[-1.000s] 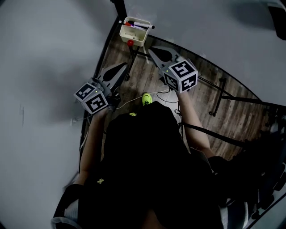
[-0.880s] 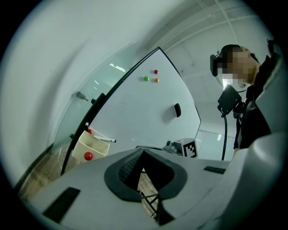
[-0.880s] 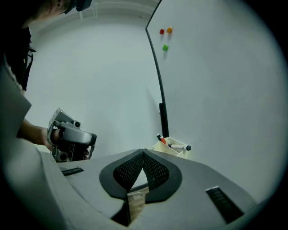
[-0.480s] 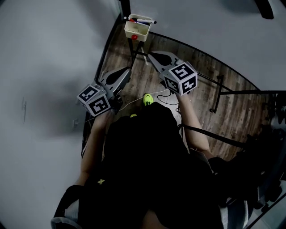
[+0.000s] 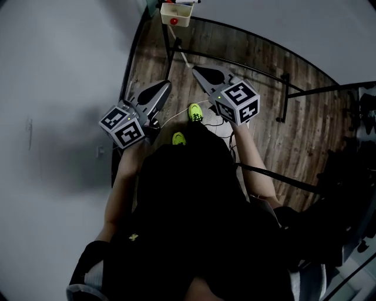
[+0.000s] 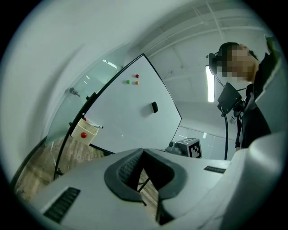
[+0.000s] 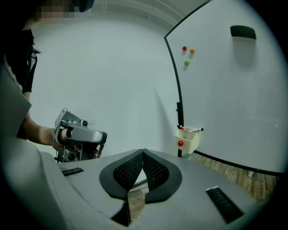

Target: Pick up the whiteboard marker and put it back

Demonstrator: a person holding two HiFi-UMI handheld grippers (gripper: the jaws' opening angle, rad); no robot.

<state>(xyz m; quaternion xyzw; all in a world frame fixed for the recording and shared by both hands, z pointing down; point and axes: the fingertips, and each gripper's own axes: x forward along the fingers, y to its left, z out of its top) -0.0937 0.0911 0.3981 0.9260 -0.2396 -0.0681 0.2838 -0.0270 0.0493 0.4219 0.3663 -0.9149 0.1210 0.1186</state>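
A cream marker tray (image 5: 175, 13) with a red magnet on its front hangs at the whiteboard's lower corner, at the top edge of the head view. Markers (image 7: 196, 130) stick out of the tray (image 7: 186, 139), which also shows in the left gripper view (image 6: 83, 131). My left gripper (image 5: 166, 86) and right gripper (image 5: 195, 70) are held side by side above the wooden floor, well short of the tray. Both are shut with nothing between the jaws: the left gripper's pads (image 6: 143, 151) meet at their tips, and so do the right gripper's (image 7: 143, 152).
The whiteboard (image 6: 130, 112) carries a black eraser (image 7: 243, 31) and three small magnets (image 7: 187, 50). Its black stand legs (image 5: 284, 97) cross the floor to the right. The person's yellow-green shoes (image 5: 194, 111) are below the grippers. A pale wall (image 5: 59, 88) runs along the left.
The tray has slid from near the grippers to the top edge of the head view. Both grippers have drawn back from it together, still shut and empty.
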